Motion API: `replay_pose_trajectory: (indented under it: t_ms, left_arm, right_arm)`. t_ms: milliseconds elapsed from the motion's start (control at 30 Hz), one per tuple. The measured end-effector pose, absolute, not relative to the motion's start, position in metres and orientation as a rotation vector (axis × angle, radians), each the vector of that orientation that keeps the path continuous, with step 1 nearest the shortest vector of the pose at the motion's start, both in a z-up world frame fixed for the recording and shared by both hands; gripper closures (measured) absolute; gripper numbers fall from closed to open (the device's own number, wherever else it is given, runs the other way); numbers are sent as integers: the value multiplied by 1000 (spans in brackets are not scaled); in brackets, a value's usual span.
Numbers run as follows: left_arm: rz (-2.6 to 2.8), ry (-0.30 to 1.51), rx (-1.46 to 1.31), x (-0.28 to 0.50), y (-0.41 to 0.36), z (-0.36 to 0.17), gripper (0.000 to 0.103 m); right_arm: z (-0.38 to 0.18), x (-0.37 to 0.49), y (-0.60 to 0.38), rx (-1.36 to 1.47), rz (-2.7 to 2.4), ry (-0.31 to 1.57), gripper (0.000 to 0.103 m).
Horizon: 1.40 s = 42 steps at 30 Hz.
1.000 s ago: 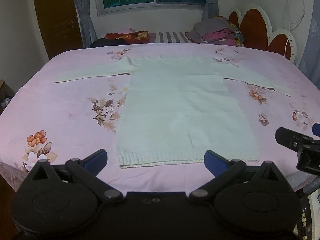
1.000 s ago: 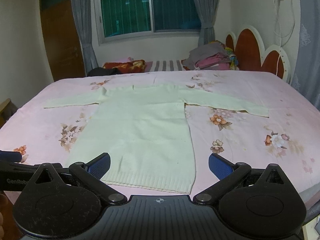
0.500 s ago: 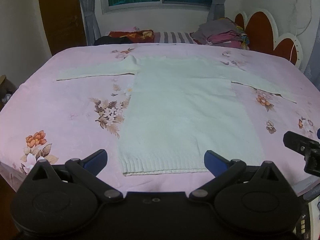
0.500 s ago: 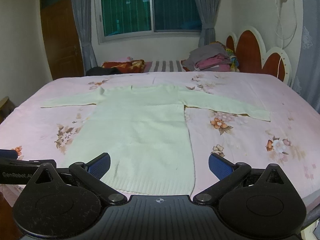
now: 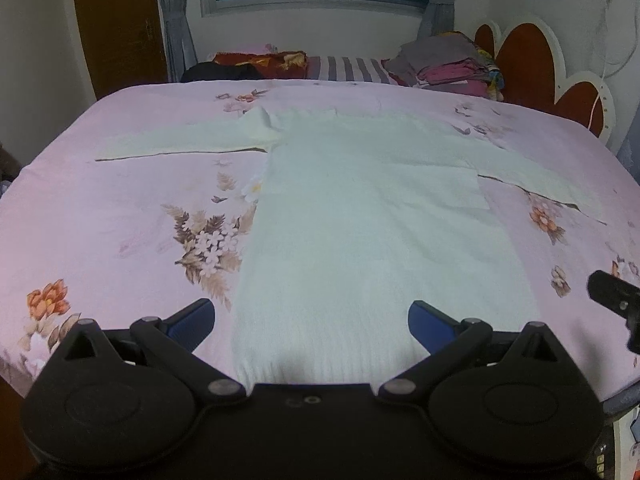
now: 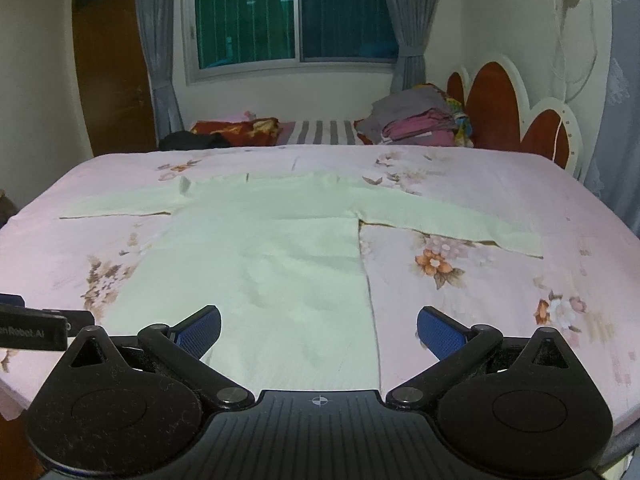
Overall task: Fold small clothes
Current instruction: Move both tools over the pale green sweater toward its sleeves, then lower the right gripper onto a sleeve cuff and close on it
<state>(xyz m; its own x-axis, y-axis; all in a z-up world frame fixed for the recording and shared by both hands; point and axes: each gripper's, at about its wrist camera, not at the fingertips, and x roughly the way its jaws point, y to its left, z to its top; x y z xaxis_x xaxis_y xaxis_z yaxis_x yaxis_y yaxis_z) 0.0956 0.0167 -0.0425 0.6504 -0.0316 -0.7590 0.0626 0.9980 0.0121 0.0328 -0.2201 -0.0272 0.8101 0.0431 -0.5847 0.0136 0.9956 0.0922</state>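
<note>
A pale sweater (image 5: pixel 372 220) lies flat on the pink flowered bedspread (image 5: pixel 100 216), its length running away toward the window (image 6: pixel 288 16), collar at the far end, hem nearest, sleeves spread out to both sides. The left gripper (image 5: pixel 311 320) hangs spread wide over the hem, whose edge its body hides. The right gripper (image 6: pixel 319 330), equally released, straddles the sweater's right side edge. Only the right view shows the whole right sleeve cuff (image 6: pixel 524 242).

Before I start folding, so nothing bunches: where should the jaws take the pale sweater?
Probably at the ribbed hem, one gripper per bottom corner, coming from the near bed edge. The sweater lies flat, sleeves spread, hem nearest both open grippers.
</note>
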Motion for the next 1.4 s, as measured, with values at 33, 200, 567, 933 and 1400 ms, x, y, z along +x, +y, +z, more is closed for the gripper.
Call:
replay_pose_trajectory:
  t_ms: [33, 200, 567, 933, 1400]
  left_arm:
    - [-52, 863, 41, 102, 17, -44, 0]
    - [-54, 890, 12, 142, 22, -55, 0]
    - [-127, 870, 135, 233, 17, -74, 1]
    - [-126, 885, 112, 307, 4, -90, 1]
    - [-83, 928, 107, 373, -61, -115, 6]
  right_arm:
    - [-28, 37, -221, 93, 14, 624, 0]
    - [-33, 69, -228, 113, 3, 608, 0]
    - [-51, 163, -246, 172, -49, 614, 1]
    - [-67, 232, -283, 203, -150, 627, 1]
    - [-113, 295, -390, 280, -232, 704, 44]
